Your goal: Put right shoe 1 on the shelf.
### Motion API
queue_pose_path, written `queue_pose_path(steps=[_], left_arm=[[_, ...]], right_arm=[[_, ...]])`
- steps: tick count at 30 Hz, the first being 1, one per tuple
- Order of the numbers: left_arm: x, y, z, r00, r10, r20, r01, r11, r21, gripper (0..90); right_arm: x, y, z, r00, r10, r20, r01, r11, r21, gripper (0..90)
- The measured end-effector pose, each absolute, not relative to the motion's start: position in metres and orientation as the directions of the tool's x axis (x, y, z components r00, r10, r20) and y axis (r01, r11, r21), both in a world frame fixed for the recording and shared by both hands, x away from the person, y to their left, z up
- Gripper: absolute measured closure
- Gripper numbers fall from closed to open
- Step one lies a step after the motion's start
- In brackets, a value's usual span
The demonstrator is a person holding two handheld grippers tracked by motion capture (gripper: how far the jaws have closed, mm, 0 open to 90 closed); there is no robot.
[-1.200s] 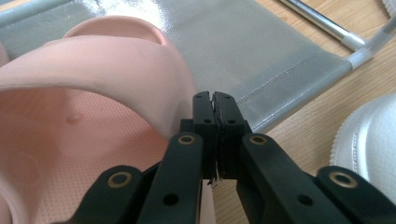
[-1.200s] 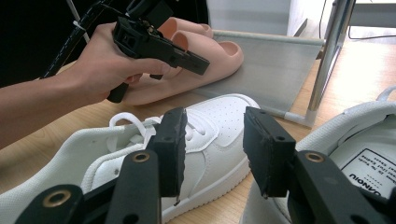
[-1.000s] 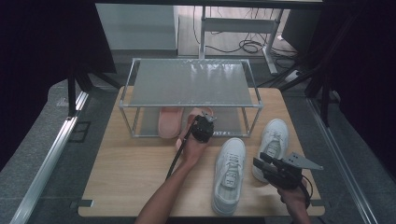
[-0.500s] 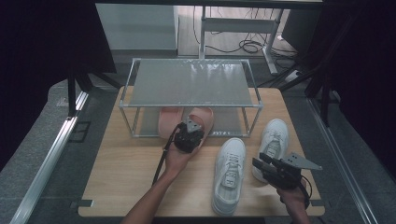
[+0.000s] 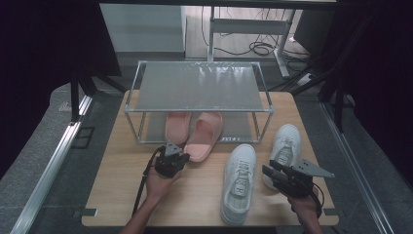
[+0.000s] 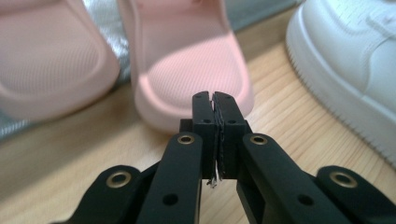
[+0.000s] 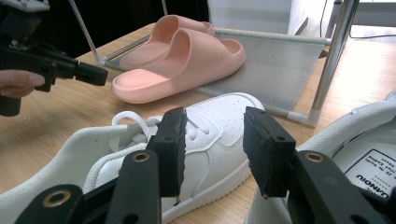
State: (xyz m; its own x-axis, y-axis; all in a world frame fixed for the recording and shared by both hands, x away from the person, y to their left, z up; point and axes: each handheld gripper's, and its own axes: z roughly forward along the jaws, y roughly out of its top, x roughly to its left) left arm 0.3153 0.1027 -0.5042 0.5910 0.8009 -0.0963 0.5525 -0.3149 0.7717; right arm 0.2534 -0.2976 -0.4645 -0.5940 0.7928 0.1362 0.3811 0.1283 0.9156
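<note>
Pink foam slide (image 5: 203, 135) lies centre frame in the high view, toe end under the front edge of the silver mesh-topped metal shoe rack (image 5: 197, 87), heel poking out onto the light wooden table (image 5: 112, 195). Its twin, second pink slide (image 5: 176, 127), sits just left of it, further under the rack. Left gripper (image 5: 184, 157) is lower centre-left, tip just beside the sticking-out heel. Step in hand, my guess: nudge that slide fully onto the lower shelf. Do it w/ shut jaws flat on the heel's mid-line, push straight along the sole so it doesn't swing into its twin.

Left gripper view: jaws pressed together w/ nothing btwn them, pointing at the rounded heel of the pink foam slide (image 6: 191, 70) at upper centre; contact can't be told. White leather sneaker (image 6: 345, 60) at upper right.

Right gripper view: right gripper (image 7: 215, 144) jaws stand wide apart, empty, hovering over the white leather sneaker (image 7: 196, 135) at centre; second white sneaker (image 7: 355, 154) at lower right.

Vs earlier high view frames: left gripper has slid from centre, near the rack's front, toward lower left and back off the shelf; the slide now lies angled w/ its heel out. Right gripper and both sneakers unchanged.
</note>
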Motion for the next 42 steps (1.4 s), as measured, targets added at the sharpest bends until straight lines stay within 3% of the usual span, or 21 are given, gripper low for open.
queue_pose_path(steps=[11,26,42], left_arm=[[0.313,0.102,-0.518,0.593,0.8,-0.093,0.567,-0.333,0.753,88.7],[0.332,0.071,-0.518,0.613,0.787,-0.071,0.563,-0.372,0.738,88.7],[0.35,0.062,-0.52,0.574,0.816,-0.073,0.579,-0.341,0.74,89.0]], right_arm=[[0.254,-0.297,-0.465,-0.595,0.792,0.136,0.382,0.13,0.915,58.6],[0.254,-0.298,-0.465,-0.594,0.793,0.136,0.382,0.129,0.915,58.6],[0.253,-0.3,-0.464,-0.589,0.796,0.139,0.379,0.121,0.917,58.6]])
